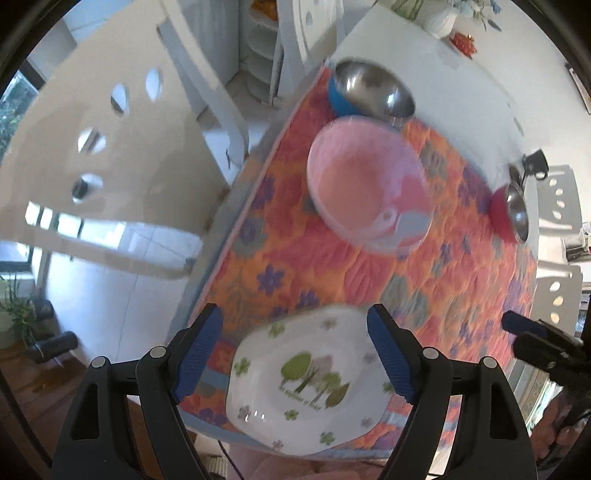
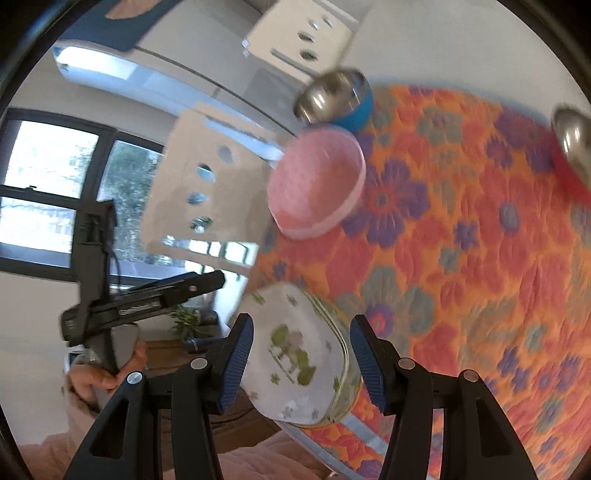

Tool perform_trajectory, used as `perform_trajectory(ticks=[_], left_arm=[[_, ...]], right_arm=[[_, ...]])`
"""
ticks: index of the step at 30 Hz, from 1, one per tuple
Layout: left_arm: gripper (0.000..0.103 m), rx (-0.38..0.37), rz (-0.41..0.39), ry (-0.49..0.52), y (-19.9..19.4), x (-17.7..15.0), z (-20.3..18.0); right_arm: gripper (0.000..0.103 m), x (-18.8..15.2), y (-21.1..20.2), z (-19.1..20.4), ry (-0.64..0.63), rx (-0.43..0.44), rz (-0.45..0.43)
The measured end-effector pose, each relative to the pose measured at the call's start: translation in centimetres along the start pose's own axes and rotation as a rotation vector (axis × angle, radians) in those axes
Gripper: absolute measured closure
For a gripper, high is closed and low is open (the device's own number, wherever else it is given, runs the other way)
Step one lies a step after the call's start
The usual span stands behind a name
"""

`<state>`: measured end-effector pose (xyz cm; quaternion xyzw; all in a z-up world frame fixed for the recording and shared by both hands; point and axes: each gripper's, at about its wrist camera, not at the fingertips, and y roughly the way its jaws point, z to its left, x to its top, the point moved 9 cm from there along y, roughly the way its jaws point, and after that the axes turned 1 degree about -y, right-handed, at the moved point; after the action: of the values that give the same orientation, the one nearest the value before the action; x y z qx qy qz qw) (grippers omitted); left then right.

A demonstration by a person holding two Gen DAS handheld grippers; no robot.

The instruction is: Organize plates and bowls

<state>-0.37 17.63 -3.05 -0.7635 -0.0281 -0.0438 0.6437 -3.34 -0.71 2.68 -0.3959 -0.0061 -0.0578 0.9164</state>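
A white plate with a green tree print (image 1: 306, 384) lies at the near edge of a floral orange cloth (image 1: 461, 266). Beyond it sits a pink bowl (image 1: 369, 184), then a steel bowl with a blue outside (image 1: 373, 88). A steel bowl with a red outside (image 1: 511, 210) sits to the right. My left gripper (image 1: 295, 354) is open and empty, above the plate. My right gripper (image 2: 301, 360) is open and empty over the same plate (image 2: 299, 354). In the right wrist view the pink bowl (image 2: 317, 181), blue bowl (image 2: 336, 96) and red bowl (image 2: 572, 147) also show.
White chairs (image 1: 110, 147) with oval cut-outs stand along the table's left side. A white vase (image 1: 439, 18) and a small red item (image 1: 463, 40) sit on the white tabletop at the far end. The left gripper's body (image 2: 122, 302) shows in the right wrist view.
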Motion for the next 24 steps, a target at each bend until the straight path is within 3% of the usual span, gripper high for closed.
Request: perform_trajectory(ticks=[6,10,17,24], left_arm=[[0.023,-0.004,-0.087,0.026,-3.5,7.1,-1.3],[0.022,-0.04,-0.093,0.037,-2.9,12.6,-2.0],[0.022,-0.085,-0.025,0.06,3.5,19.5,-3.1],[0.023,-0.082,0.068,0.058,10.6,21.4,-3.2]], right_arm=[[0.049,7.8,-3.4,1.2,-0.07,-0.056,-0.077],[0.049,12.2,-2.6,0.6,-0.012,-0.042,-0.123],[0.049,17.4,3.9,-4.0,0.181,-0.027,-0.132],[0.049,20.5,9.6,-8.4,0.334,-0.013,-0.124]])
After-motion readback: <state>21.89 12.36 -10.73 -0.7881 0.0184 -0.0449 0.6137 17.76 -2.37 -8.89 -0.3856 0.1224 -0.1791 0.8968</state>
